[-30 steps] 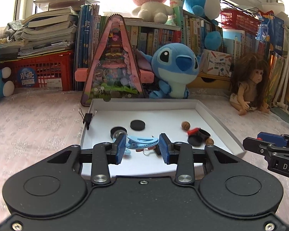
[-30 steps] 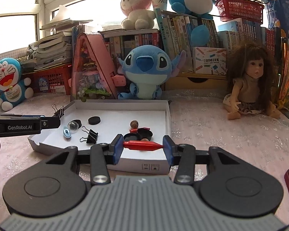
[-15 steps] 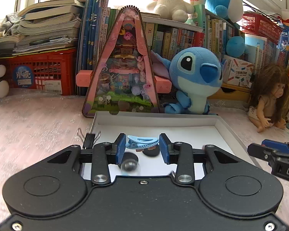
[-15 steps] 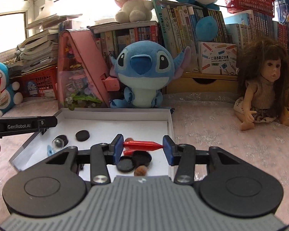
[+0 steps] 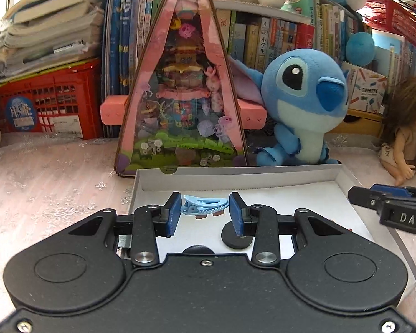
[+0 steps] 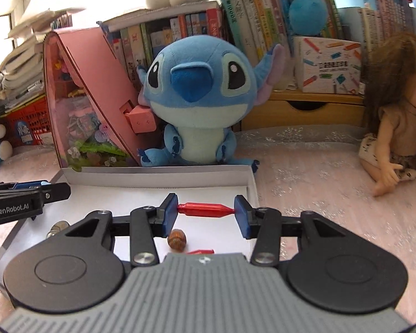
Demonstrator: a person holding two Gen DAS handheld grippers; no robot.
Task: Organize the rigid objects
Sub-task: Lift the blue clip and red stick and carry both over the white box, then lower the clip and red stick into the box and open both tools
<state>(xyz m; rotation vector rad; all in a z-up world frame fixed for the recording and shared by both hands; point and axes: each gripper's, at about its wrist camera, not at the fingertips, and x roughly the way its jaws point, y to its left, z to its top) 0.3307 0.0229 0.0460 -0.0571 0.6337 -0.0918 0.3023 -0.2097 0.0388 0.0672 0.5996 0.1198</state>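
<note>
My left gripper is shut on a light blue hair clip, held lengthwise between the blue pads over the white shallow box. A black disc lies in the box under the right pad. My right gripper is shut on a red pen-like stick over the same box. A brown bead and a red piece lie in the box below it. The left gripper shows at the left of the right wrist view; the right gripper shows at the right of the left wrist view.
A blue plush toy and a pink triangular toy house stand right behind the box. A doll sits at the right. Books and a red crate line the back. A glass marble lies at the box's left.
Both grippers have moved forward over the box toward its back wall, each still holding its object. The plush toy and toy house loom larger.
</note>
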